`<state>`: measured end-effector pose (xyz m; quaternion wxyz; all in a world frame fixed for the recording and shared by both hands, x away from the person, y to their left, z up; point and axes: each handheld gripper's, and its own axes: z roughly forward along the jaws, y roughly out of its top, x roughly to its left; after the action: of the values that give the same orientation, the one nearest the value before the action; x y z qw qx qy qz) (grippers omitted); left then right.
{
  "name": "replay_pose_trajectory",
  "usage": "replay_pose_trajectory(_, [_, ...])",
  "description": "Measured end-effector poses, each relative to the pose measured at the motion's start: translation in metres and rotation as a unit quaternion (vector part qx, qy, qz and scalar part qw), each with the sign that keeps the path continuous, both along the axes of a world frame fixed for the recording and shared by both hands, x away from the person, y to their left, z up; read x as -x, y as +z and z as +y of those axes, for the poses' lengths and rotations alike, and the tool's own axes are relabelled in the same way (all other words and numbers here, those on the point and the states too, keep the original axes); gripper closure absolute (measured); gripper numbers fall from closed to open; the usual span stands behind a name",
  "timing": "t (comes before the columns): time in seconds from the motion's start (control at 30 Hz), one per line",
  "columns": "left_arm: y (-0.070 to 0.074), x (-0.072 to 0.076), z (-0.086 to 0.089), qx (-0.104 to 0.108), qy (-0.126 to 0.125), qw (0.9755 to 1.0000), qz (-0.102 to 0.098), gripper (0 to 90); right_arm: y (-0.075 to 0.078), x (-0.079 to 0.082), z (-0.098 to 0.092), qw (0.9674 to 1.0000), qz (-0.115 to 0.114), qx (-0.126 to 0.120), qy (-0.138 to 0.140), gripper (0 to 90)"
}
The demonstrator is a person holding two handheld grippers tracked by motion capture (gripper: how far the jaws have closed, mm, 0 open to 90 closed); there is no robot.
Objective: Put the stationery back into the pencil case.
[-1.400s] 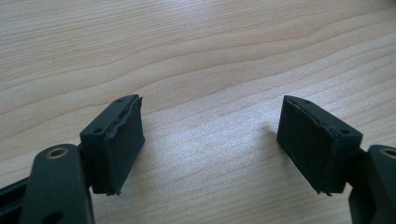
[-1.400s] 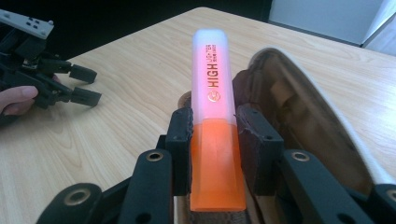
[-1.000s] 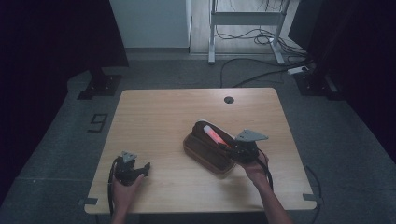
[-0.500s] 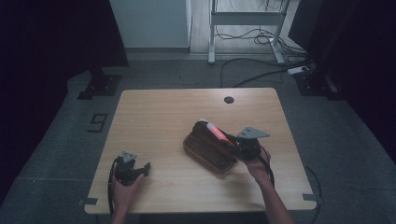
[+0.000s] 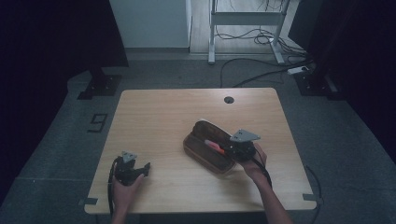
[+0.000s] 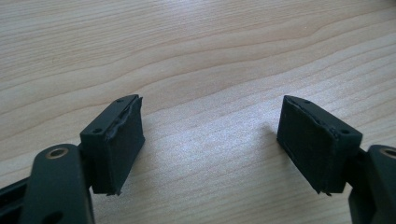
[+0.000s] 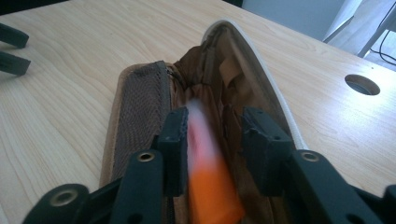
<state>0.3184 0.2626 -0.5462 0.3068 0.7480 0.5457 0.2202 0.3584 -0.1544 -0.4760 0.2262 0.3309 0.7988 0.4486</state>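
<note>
**Surroundings: counter and floor**

The light wooden counter (image 5: 159,116) stood on a grey carpeted floor (image 5: 56,154). A round cable hole (image 5: 229,100) sat near its far edge, right of centre. A dark marker shaped like a 9 (image 5: 97,123) lay on the floor just beside the counter's left side. Beyond the far edge stood a white cabinet (image 5: 149,21) and a metal frame (image 5: 245,18), with cables (image 5: 243,77) trailing across the floor toward a power strip (image 5: 299,70). A dark stand base (image 5: 99,87) rested at far left.

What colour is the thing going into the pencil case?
Orange, paling to pink-white at its far end; the pen shows best in the right gripper view, though blurred.
</note>
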Motion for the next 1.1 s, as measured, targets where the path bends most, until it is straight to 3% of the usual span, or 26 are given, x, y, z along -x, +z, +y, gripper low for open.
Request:
replay_pose_trajectory(0.4, [0.0,0.0,0.0,0.0,0.0,1.0,0.0,22.5,0.004,0.005,-0.004,0.9997,-0.003,-0.022,-0.011,47.7])
replay_pose_trajectory(0.77, [0.0,0.0,0.0,0.0,0.0,1.0,0.0,22.5,0.002,0.012,-0.006,0.9964,0.027,-0.081,-0.002,35.4])
replay_pose_trajectory(0.97, [0.0,0.0,0.0,0.0,0.0,1.0,0.0,22.5,0.003,0.021,-0.01,0.9961,0.019,-0.087,-0.003,32.7])
replay_pose_trajectory(1.1, [0.0,0.0,0.0,0.0,0.0,1.0,0.0,22.5,0.004,0.03,-0.023,0.9955,0.012,-0.094,-0.009,32.2])
